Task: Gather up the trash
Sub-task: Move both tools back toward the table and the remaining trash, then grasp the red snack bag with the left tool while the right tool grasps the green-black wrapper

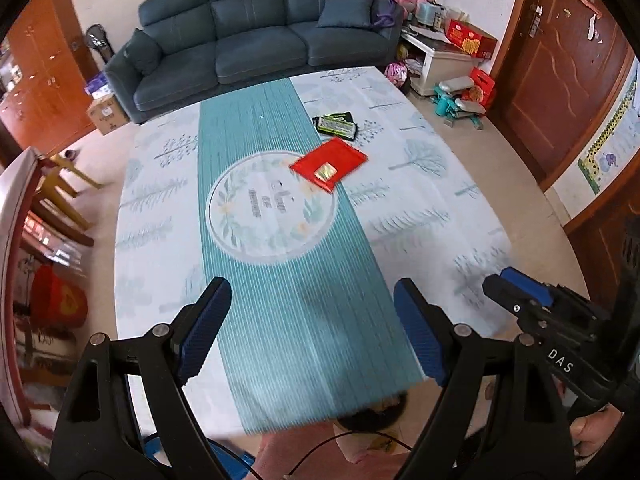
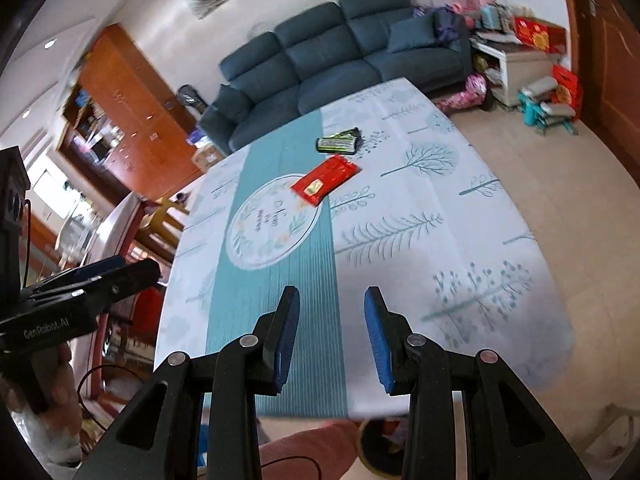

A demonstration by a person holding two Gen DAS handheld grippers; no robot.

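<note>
A red wrapper [image 1: 329, 163] [image 2: 325, 181] with a gold patch lies near the middle of the table, at the edge of the round print. Just beyond it rests a black and green wrapper [image 1: 335, 125] [image 2: 339, 142]. My left gripper [image 1: 312, 304] hangs open over the near end of the table, far short of both wrappers, nothing between its fingers. My right gripper [image 2: 332, 300] also hovers over the near end, its jaws a narrow gap apart and empty. In the left wrist view the right gripper [image 1: 516, 284] shows at the right edge; in the right wrist view the left gripper [image 2: 116, 268] appears at the left.
The table wears a white cloth [image 1: 168, 216] [image 2: 440, 240] with tree prints and a teal stripe. A blue sofa [image 1: 248, 36] [image 2: 340, 60] stands behind it. A wooden chair [image 1: 60, 188] is at the left, clutter and a white cabinet [image 1: 440, 60] at the back right.
</note>
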